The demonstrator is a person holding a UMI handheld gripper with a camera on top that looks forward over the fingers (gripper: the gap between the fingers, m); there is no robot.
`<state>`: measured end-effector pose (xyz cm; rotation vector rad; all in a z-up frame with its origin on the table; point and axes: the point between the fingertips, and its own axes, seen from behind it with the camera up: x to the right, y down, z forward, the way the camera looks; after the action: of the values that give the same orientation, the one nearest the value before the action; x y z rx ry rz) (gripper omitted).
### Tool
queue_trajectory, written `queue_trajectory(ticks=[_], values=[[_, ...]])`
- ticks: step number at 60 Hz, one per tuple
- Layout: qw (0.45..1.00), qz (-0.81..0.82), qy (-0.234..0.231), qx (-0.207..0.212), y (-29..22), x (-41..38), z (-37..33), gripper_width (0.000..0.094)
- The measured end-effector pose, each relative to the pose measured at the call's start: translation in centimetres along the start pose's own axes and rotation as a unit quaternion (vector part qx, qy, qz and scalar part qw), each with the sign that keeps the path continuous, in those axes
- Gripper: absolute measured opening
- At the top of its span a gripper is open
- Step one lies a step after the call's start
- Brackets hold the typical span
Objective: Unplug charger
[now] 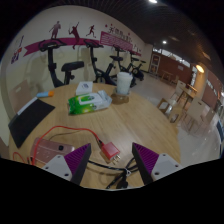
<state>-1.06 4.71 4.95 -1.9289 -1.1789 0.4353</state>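
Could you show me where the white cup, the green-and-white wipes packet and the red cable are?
White paper cup (124, 83), gripper view, on its side wall.
Green-and-white wipes packet (89, 101), gripper view, on its top face.
Thin red cable (50, 148), gripper view, on the coil lying on the table.

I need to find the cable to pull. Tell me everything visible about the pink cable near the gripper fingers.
The thin pink cable lies in loose loops on the round wooden table, left of and just ahead of the gripper, whose fingers stand open. It runs to a pink plug-like end between the fingers, touching neither. Its material looks like plastic.
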Motion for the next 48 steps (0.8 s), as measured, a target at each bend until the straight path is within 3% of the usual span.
queue_trajectory(ticks=[15,27,48], values=[[0.998,0.041,-0.008,0.041,-4.9,-1.3,-19.1,0.0859],[0.997,0.064,-0.019,0.031,-2.3,-4.0,-33.3,0.0862],[0.998,0.057,0.012,0.037,0.8,-6.0,-39.4,0.0864]])
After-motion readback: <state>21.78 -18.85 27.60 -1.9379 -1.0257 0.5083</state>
